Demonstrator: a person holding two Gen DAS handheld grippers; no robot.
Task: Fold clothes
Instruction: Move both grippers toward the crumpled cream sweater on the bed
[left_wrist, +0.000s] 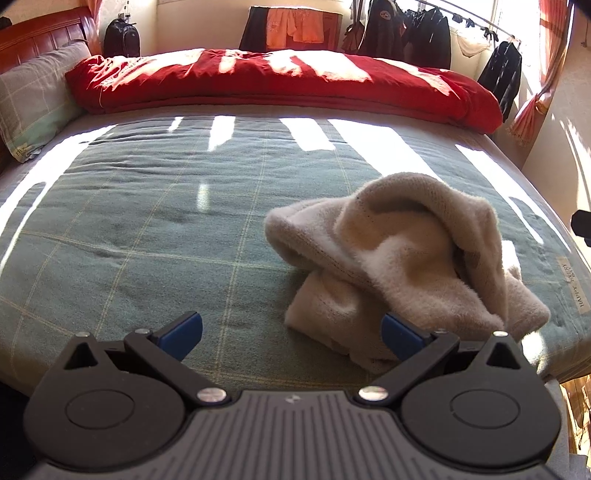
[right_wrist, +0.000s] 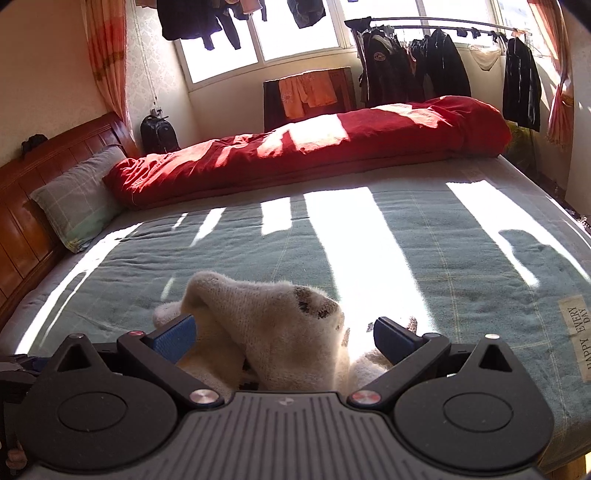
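Note:
A cream fluffy garment lies in a crumpled heap on the green checked bed sheet, to the right of centre in the left wrist view. My left gripper is open and empty just in front of the heap's left edge; its right blue pad is close to the fabric. In the right wrist view the same garment fills the space between the fingers of my right gripper, which is open around it. Dark marks show on the garment's top fold.
A red duvet lies rolled along the far side of the bed. A grey pillow and wooden headboard are at the left. Dark jackets hang on a rail by the window. The bed's edge is at the right.

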